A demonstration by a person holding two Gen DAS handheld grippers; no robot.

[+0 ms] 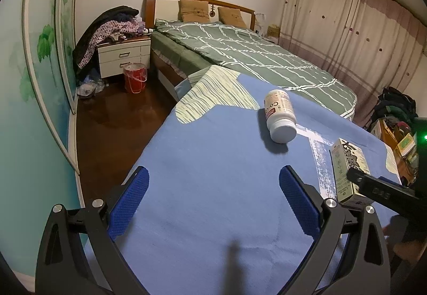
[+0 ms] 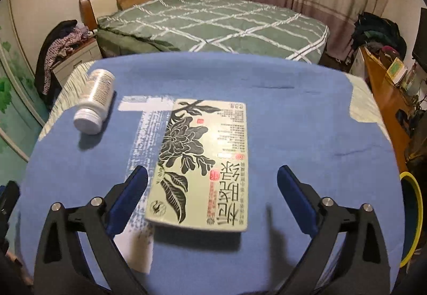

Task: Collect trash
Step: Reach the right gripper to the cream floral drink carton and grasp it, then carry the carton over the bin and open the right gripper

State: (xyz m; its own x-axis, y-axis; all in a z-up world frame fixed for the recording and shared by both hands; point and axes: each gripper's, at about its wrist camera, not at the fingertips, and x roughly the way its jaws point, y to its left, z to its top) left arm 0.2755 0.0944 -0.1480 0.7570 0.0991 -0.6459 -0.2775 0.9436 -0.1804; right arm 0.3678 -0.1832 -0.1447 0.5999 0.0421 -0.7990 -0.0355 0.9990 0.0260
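Observation:
A pale green carton box [image 2: 205, 164] printed with a black flower lies flat on the blue cloth-covered table [image 2: 293, 113]. My right gripper [image 2: 212, 195] is open, with its fingers on either side of the box's near end. A white pill bottle [image 2: 94, 101] lies on its side to the left of the box. In the left wrist view my left gripper [image 1: 213, 201] is open and empty over bare blue cloth, with the bottle [image 1: 280, 116] ahead to the right and the box [image 1: 348, 169] at far right.
A green-quilted bed [image 1: 253, 54] stands beyond the table. A red bin [image 1: 135, 77] sits on the floor by a white nightstand [image 1: 122, 56]. A yellow-rimmed container [image 2: 412, 217] is at the table's right. A wooden desk [image 2: 387, 97] stands farther right.

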